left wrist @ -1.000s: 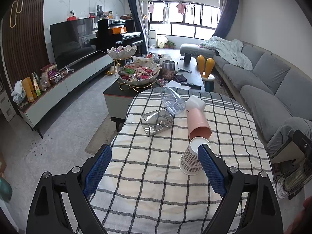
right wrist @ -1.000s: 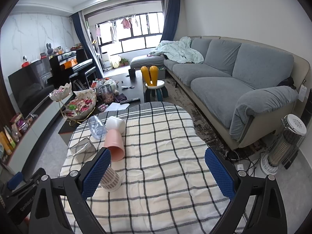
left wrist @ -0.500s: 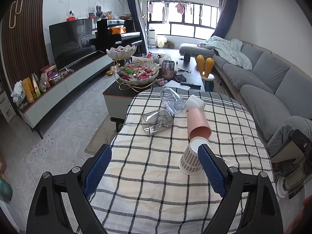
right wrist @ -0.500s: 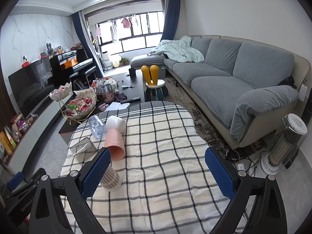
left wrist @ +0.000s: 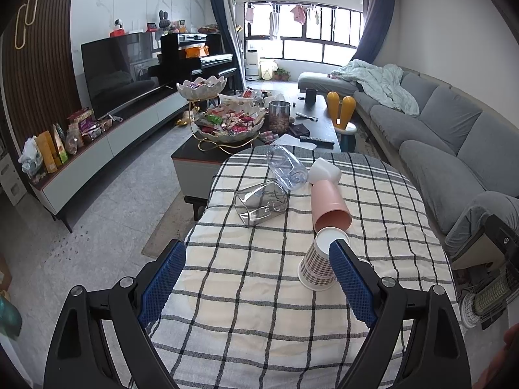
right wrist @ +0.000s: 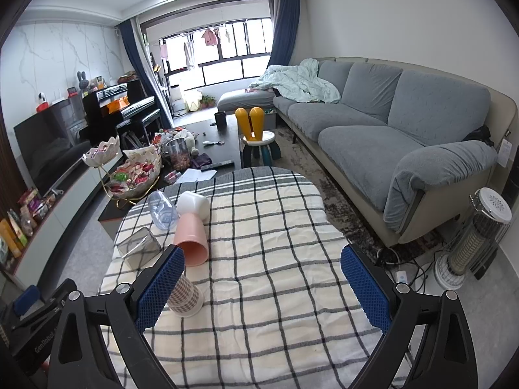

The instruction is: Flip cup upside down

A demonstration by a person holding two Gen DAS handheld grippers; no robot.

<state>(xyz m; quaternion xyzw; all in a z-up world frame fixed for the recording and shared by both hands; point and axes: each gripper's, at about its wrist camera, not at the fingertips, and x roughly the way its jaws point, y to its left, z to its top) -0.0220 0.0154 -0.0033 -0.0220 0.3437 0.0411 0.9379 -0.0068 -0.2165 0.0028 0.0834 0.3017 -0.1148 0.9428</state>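
Left tool (left wrist: 256, 278) spread wide above checked-cloth desk (left wrist: 259, 308). Right tool (right wrist: 261, 287) likewise spread, empty. Plaid paper cup (left wrist: 316, 267) standing upside down, beside pink plastic cup (left wrist: 329, 206) lying sideways.

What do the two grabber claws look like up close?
Both look alike: the left gripper and right gripper have black plastic arms with round silver bolts, and long blue fingers with a bumpy, dotted rubber surface. No cables show.

A checked cloth (left wrist: 259, 291) covers the bench. Beyond the bench stands a dark coffee table (left wrist: 319, 126) carrying a tiered snack bowl (left wrist: 227, 126). A grey sofa (right wrist: 405, 123) runs right of the coffee table; a television (left wrist: 120, 68) stands left.
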